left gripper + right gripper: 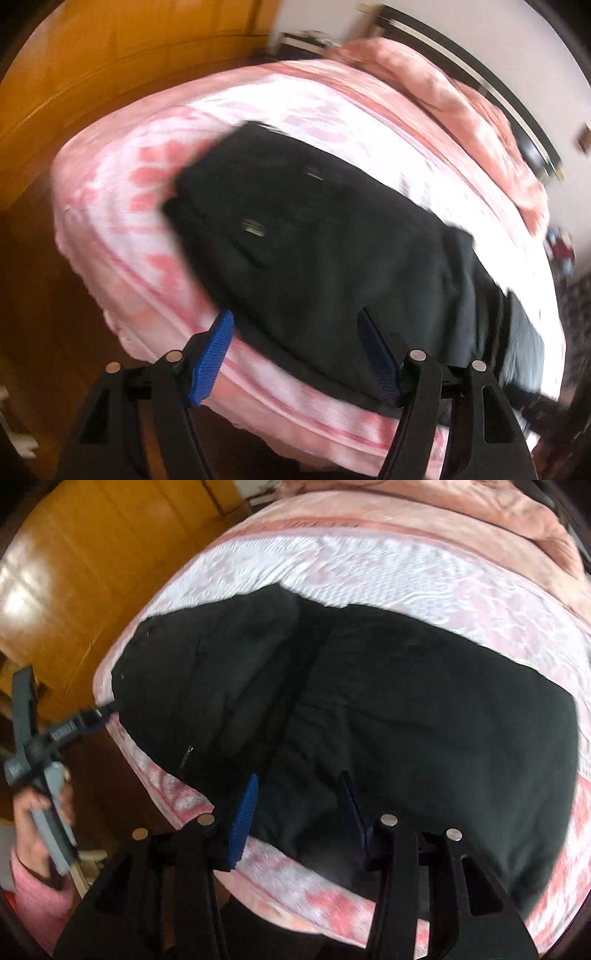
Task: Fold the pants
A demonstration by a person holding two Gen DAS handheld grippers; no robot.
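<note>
Lying black pants [369, 709] on pink bedspread [369, 565]

A home bedroom is shown: a bed [122, 229] with pink patterned bedding, a dark headboard [461, 70] beyond it, and a wooden wardrobe [110, 55] alongside.

Pink and white patterned bedspread [122, 206] on the bed, orange wooden wardrobe [122, 62] behind it (pretty glossy), dark headboard [491, 96].

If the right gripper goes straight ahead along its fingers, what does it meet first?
Most likely the black pants on the bed: the open right gripper points down at them, with nothing visible between; depth is unclear.
</note>
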